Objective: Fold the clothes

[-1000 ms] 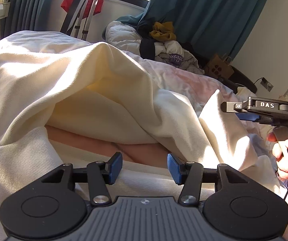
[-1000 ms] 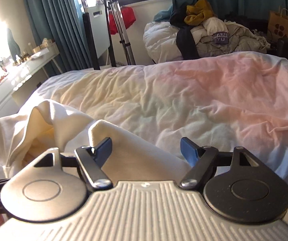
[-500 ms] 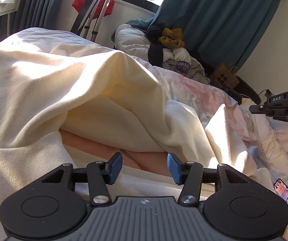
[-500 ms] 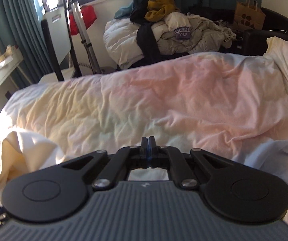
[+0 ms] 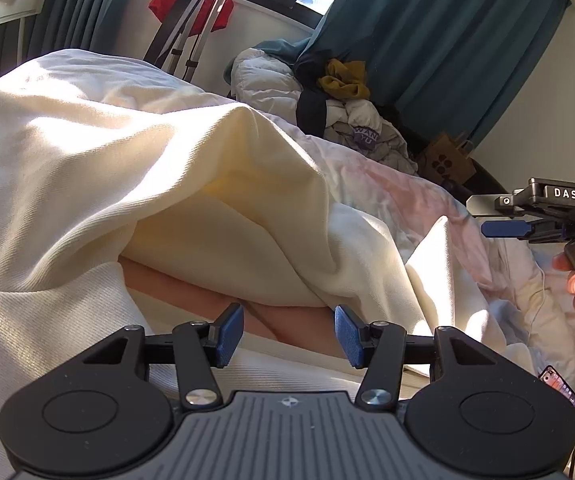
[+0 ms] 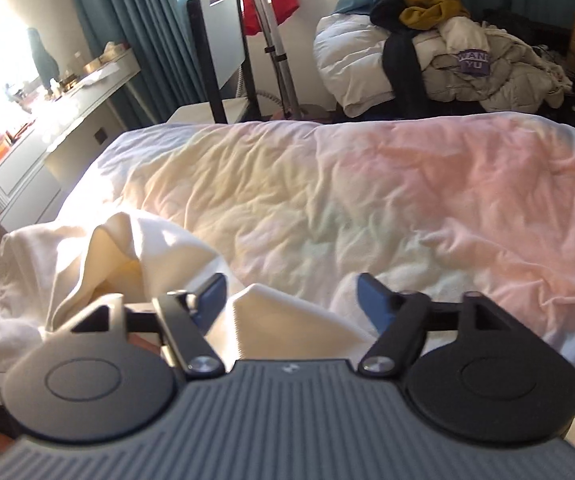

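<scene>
Cream garment is bunched in a heap on the bed, right at your left gripper, whose jaws are spread with nothing between them. Your right gripper is spread too, over a peaked corner of the cloth. Careful: bite into that hump and you'll likely catch several layers (or the tie-dye duvet underneath). Farther off, the laundry pile sits clear of all this.

One cream garment, two tools
</scene>
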Demonstrator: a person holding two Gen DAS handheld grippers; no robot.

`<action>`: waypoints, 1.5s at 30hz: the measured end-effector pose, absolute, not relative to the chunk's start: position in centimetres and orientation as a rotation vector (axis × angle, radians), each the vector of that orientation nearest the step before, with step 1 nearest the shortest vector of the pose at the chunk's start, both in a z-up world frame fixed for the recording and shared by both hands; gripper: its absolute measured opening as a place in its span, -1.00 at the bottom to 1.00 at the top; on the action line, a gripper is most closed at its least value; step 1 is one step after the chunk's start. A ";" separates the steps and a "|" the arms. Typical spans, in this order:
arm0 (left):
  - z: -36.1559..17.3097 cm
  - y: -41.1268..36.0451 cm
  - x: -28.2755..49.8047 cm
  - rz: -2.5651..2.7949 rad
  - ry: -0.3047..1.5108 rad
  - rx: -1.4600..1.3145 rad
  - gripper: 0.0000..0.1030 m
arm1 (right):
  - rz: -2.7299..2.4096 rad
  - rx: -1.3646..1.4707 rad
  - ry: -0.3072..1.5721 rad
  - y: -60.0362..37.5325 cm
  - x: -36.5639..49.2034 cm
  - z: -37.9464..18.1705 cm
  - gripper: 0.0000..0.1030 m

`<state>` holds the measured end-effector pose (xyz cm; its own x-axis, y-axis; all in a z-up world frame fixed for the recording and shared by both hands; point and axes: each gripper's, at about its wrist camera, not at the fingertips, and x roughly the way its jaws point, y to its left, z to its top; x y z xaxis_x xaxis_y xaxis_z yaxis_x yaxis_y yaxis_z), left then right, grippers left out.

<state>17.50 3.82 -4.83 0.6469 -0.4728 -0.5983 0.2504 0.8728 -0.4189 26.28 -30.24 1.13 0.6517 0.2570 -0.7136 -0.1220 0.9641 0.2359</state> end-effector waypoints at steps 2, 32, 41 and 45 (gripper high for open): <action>-4.9 4.0 17.6 -0.416 0.763 -0.321 0.05 | 0.240 0.167 0.859 -29.2 26.7 0.2 0.58; -5.7 5.6 18.4 -0.485 0.692 -0.499 0.07 | -0.241 0.289 0.247 -38.8 22.4 4.8 -0.78; -7.1 5.3 19.0 -0.475 0.737 -0.529 0.08 | -0.377 0.835 0.617 -43.5 14.1 -10.8 -0.68; -7.0 5.3 19.0 -0.467 0.748 -0.517 0.08 | -0.449 0.923 0.618 -43.6 11.1 -11.3 -0.50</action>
